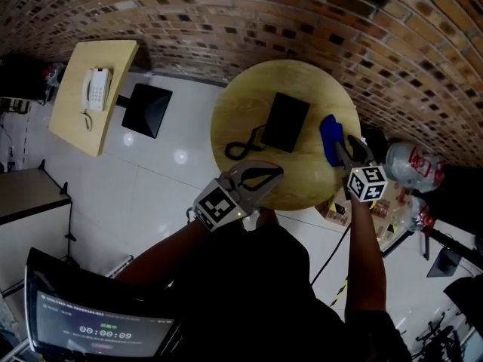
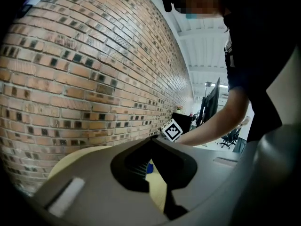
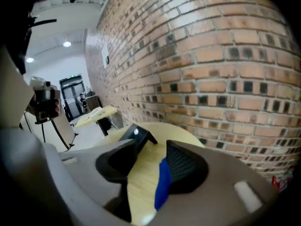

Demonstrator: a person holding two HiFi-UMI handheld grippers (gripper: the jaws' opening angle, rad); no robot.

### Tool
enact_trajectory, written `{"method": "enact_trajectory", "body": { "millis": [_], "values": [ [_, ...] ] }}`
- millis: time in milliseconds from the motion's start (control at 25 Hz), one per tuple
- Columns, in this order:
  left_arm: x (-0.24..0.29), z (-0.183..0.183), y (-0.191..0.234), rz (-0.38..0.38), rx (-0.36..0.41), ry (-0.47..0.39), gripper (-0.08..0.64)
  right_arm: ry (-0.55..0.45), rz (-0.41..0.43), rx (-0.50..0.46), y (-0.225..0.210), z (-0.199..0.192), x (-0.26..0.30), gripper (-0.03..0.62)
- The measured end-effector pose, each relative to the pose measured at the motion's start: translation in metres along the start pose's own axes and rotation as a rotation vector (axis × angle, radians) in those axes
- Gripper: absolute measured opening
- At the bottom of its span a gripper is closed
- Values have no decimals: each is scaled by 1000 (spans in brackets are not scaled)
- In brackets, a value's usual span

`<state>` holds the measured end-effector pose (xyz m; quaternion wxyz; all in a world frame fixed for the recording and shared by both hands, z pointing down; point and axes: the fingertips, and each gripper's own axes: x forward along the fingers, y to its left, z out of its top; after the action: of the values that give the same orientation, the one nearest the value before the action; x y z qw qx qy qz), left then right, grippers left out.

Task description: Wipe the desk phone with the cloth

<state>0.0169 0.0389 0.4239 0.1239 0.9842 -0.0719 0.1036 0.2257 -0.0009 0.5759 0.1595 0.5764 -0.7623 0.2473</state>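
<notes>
A black desk phone lies in the middle of the round wooden table, its cord looped at its left. A blue cloth lies on the table at the phone's right. My right gripper hovers just right of the cloth, jaws open and empty. In the right gripper view the blue cloth shows below the right finger, with the phone beyond. My left gripper is over the table's near edge, its tips together on nothing. The left gripper view catches a sliver of cloth.
A brick wall runs behind the table. At the far left stands a square table bearing a white phone, with a black stool beside it. A large water bottle and clutter sit on the right. A screen is at lower left.
</notes>
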Motion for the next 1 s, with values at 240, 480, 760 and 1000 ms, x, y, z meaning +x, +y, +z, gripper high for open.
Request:
{"method": "enact_trajectory", "body": {
  "millis": [240, 480, 760, 1000],
  "values": [
    [-14, 23, -3, -17, 26, -38, 6, -250, 95, -48, 88, 81, -51, 178],
    [-32, 44, -12, -47, 62, -85, 6, -347, 206, -110, 180, 125, -86, 122],
    [-66, 58, -34, -68, 112, -124, 6, -394, 312, -111, 266, 132, -114, 24],
    [-73, 67, -44, -87, 124, -146, 6, -422, 331, -160, 299, 135, -124, 8]
  ]
}}
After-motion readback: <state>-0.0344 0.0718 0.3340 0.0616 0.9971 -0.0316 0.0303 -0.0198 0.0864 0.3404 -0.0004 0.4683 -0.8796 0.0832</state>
